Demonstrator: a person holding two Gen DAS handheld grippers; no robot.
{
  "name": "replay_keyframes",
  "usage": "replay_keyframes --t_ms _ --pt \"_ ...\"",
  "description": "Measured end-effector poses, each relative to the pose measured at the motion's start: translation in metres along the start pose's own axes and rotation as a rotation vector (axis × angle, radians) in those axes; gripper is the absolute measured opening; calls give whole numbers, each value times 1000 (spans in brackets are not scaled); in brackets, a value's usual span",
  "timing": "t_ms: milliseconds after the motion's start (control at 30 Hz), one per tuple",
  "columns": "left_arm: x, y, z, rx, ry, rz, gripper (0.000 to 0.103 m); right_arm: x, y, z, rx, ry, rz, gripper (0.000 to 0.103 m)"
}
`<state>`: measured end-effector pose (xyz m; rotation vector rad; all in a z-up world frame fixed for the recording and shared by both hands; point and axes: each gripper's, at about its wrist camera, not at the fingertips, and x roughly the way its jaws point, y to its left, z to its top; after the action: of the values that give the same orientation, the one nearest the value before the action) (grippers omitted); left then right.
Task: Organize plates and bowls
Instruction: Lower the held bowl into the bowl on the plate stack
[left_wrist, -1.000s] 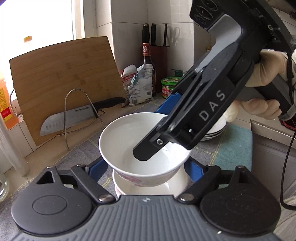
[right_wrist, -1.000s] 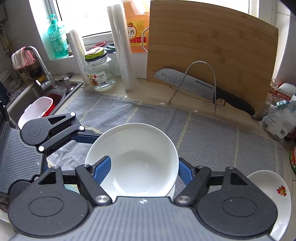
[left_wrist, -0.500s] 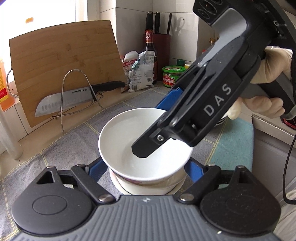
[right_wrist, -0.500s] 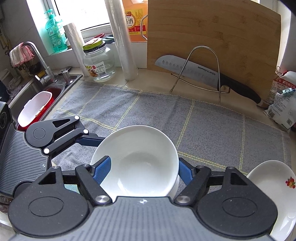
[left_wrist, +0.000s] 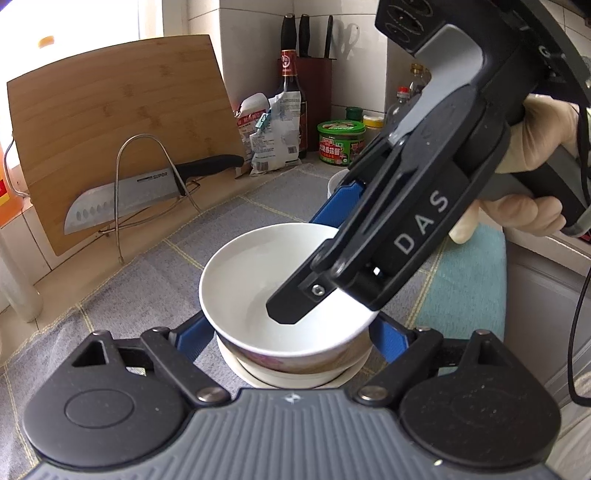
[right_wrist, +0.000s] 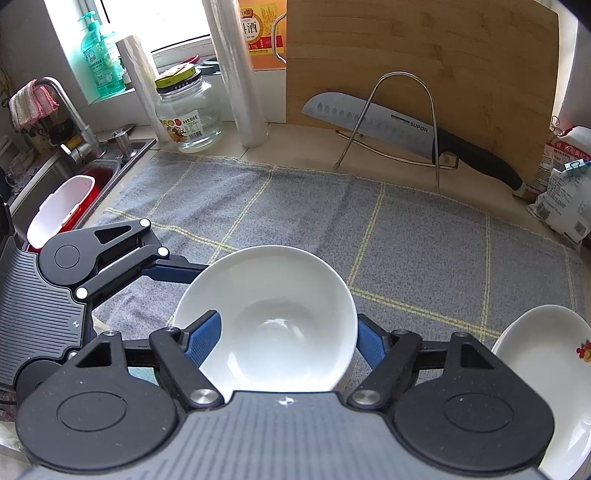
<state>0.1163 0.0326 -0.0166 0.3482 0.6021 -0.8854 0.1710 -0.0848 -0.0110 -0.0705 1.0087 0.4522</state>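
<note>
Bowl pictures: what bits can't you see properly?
- Lower dish, left wrist view: mostly under the bowl; plate or bowl, unclear.
- Left gripper: jaws have just been opening, lower dish between them; the bowl hides whether its pads touch.
- Bowl's far rim, left wrist view: behind the right gripper.
- Plate, right wrist view: cut off by the edge, partly behind the right gripper.

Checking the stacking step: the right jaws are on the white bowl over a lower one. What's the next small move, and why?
Probably open the right gripper and let go. The top bowl already looks nested level in the lower bowl. The left gripper, whose jaws have just been opening, flanks the stack and appears clear of it. Nothing seems left to lower.
</note>
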Motion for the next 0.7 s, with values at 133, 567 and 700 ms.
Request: replay_keyframes --t_ms 133,567,700 --pt "2 -1 1 8 9 0 93 1 -1 -1 3 2 3 82" --pt "0 -5 3 51 7 18 97 2 0 -2 -1 -4 20 94" --pt "-6 -4 2 49 -4 23 97 -1 0 -4 0 -19 16 99"
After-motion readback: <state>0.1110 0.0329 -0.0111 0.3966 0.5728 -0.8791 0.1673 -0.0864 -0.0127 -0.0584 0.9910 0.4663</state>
